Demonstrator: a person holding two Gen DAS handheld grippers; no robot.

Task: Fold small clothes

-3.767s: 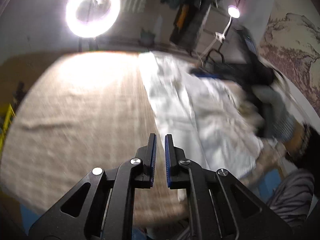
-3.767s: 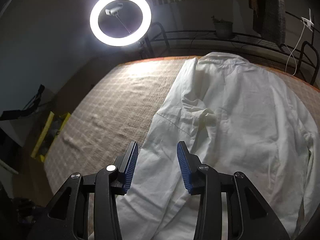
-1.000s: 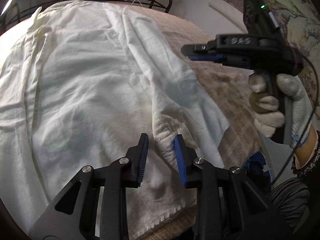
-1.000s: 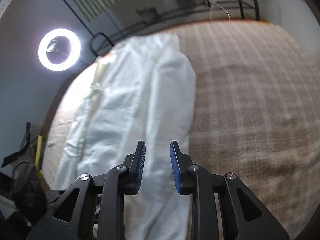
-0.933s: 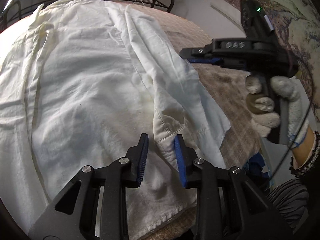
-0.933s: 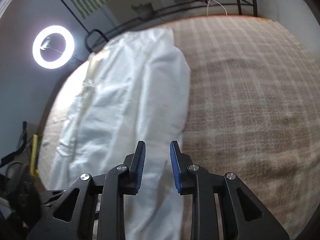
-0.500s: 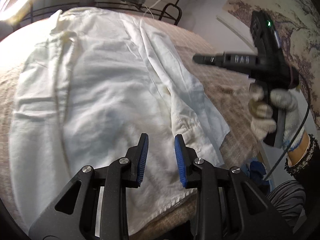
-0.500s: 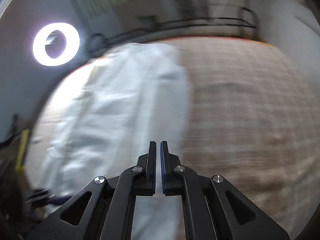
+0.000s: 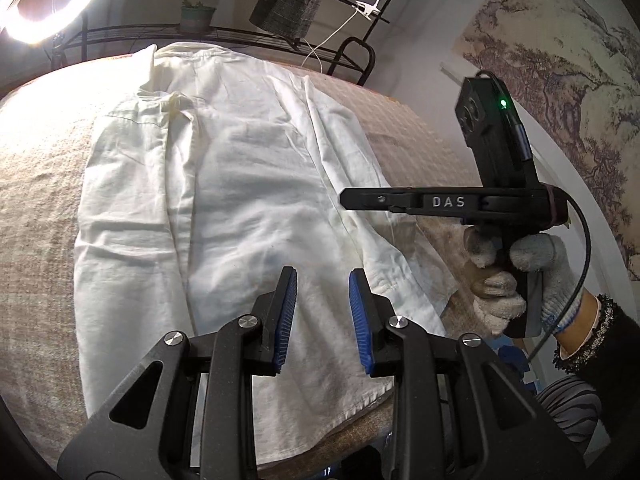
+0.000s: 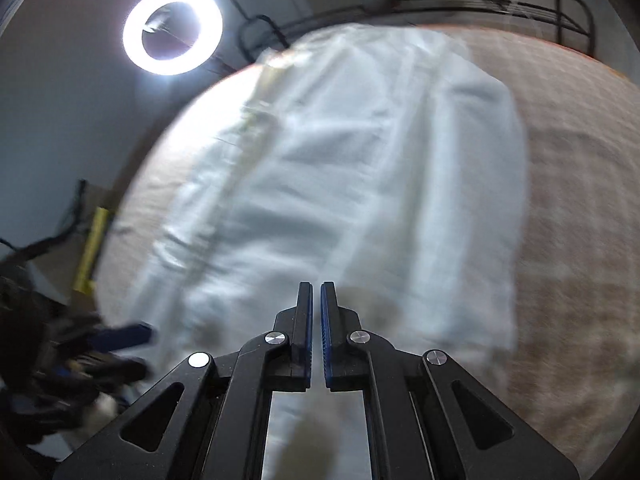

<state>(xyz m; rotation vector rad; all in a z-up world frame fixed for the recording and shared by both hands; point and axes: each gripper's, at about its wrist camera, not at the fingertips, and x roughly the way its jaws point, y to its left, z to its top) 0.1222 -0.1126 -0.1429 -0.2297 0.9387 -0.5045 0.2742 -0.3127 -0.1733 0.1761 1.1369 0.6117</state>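
My bench (image 9: pixel 36 208), under its beige checked cloth, carries the white shirt (image 9: pixel 240 200) lengthwise, collar at the far end, both sides already turned inward, so I judge the lengthwise folds are in and a crosswise fold is due. The near hem hangs at the bench edge, handy for lifting. My left tongs (image 9: pixel 322 316) hover above that hem, parted, with nothing between them. My right tongs (image 10: pixel 316 334) are clenched and empty, raised clear over the shirt's right side, the gloved hand (image 9: pixel 516 280) gripping the handle. I'd guess both are held off so the cloth settles.
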